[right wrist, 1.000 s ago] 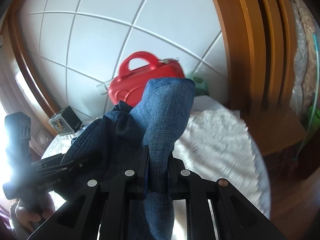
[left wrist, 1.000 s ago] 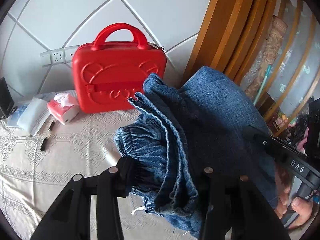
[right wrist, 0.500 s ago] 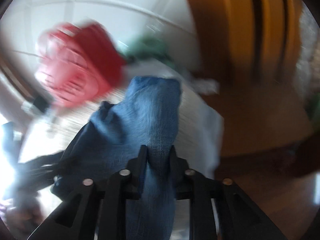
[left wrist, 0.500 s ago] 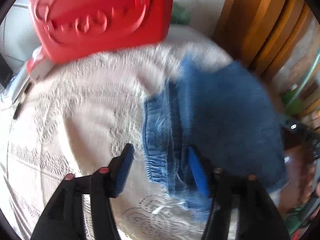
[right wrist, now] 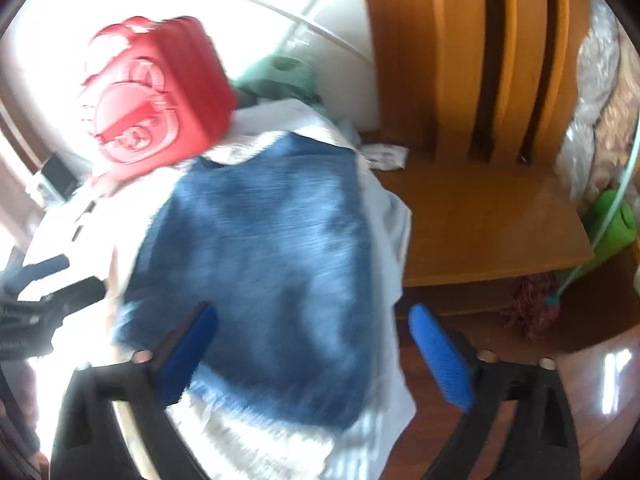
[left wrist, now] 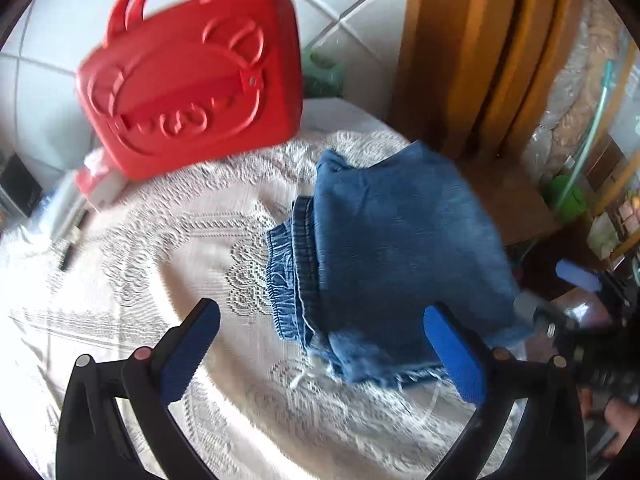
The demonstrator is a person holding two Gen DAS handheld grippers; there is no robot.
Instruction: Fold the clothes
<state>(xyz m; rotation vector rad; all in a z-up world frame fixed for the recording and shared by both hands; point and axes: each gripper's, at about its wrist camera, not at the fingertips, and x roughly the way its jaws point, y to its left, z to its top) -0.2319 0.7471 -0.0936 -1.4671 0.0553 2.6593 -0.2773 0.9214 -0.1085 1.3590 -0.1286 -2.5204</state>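
A folded pair of blue denim shorts [left wrist: 392, 256] lies on the white lace tablecloth [left wrist: 160, 264] near the table's right corner. The elastic waistband faces left, the frayed hem faces me. My left gripper [left wrist: 320, 344] is open and empty, just in front of the shorts. In the right wrist view the shorts [right wrist: 264, 264] lie flat, blurred by motion. My right gripper [right wrist: 312, 344] is open and empty, its fingers apart over the near edge of the shorts. The right gripper's blue pad also shows at the right edge of the left wrist view [left wrist: 580, 276].
A red hard case [left wrist: 192, 80] with a handle stands at the back of the table. Tissue packs [left wrist: 100, 184] and small items lie at the back left. A wooden chair [right wrist: 480, 152] stands close to the table's right side. A green bottle [right wrist: 612, 224] sits beyond it.
Both grippers held the folded shorts up in the air. The shorts came down onto the tablecloth, both grippers opened and let go, and both have drawn back a little.
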